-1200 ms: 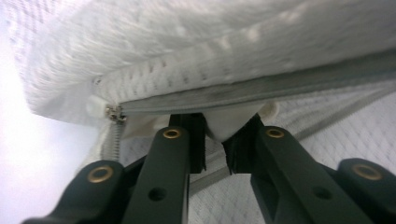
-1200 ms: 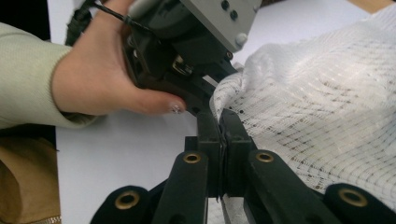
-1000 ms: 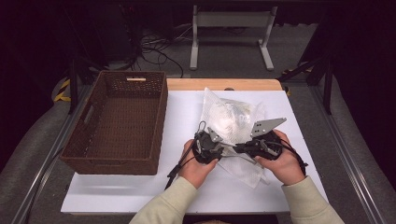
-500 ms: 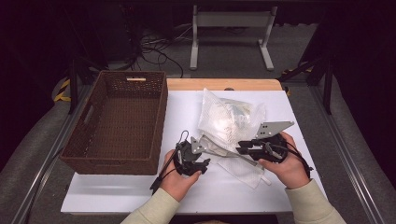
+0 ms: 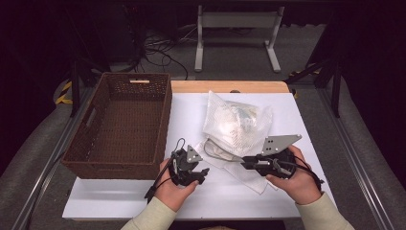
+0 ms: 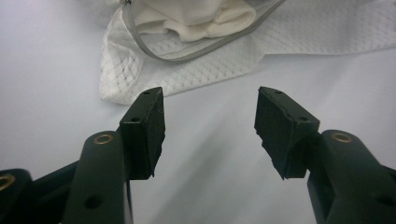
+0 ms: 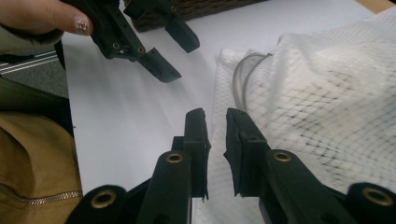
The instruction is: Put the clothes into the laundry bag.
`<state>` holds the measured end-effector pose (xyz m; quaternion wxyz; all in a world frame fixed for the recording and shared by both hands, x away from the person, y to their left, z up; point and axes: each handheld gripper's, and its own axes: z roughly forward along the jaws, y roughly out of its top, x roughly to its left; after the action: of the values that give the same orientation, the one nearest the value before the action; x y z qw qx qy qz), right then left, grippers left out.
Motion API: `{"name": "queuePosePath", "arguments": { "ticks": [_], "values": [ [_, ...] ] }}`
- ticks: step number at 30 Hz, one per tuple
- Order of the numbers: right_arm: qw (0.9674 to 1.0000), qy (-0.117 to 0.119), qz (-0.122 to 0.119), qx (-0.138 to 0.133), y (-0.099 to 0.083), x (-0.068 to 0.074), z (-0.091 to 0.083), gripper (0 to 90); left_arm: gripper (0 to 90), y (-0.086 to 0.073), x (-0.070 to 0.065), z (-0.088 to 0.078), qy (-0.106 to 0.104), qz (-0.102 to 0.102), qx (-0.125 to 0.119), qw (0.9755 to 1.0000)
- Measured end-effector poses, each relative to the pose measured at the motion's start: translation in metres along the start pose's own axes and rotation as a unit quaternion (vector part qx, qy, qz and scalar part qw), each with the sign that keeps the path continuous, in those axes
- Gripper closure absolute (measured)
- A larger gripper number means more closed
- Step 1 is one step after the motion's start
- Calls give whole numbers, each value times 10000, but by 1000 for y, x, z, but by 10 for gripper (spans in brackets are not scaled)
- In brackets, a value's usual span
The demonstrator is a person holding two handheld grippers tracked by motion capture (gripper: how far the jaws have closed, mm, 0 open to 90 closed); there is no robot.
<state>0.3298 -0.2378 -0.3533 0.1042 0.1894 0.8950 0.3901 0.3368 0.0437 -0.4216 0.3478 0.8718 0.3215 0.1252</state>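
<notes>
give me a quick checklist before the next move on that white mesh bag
1. Left claw open with nothing between its pads: ok.
2. Right claw clear of the mesh bag: cannot tell; its jaws have just been closing to a narrow gap at the bag's edge, nothing visibly pinched.
3. Bag zipper shut: not ok, white cloth shows through the opening.
4. Basket ready to receive: ok, nothing inside.
5. Bag fully on the table: ok.
</notes>
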Motion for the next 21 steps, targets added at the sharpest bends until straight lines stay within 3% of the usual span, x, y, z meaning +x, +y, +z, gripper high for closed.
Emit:
{"name": "queuePosePath", "arguments": {
  "ticks": [7,21],
  "values": [
    [9998,126,-10,165,-2,1,17,774,439,0,1,-10,-258,24,-110,9996],
    [9970,182,83,747,-16,-3,59,740,419,-8,13,-20,-201,-132,-175,9996]
  ]
}}
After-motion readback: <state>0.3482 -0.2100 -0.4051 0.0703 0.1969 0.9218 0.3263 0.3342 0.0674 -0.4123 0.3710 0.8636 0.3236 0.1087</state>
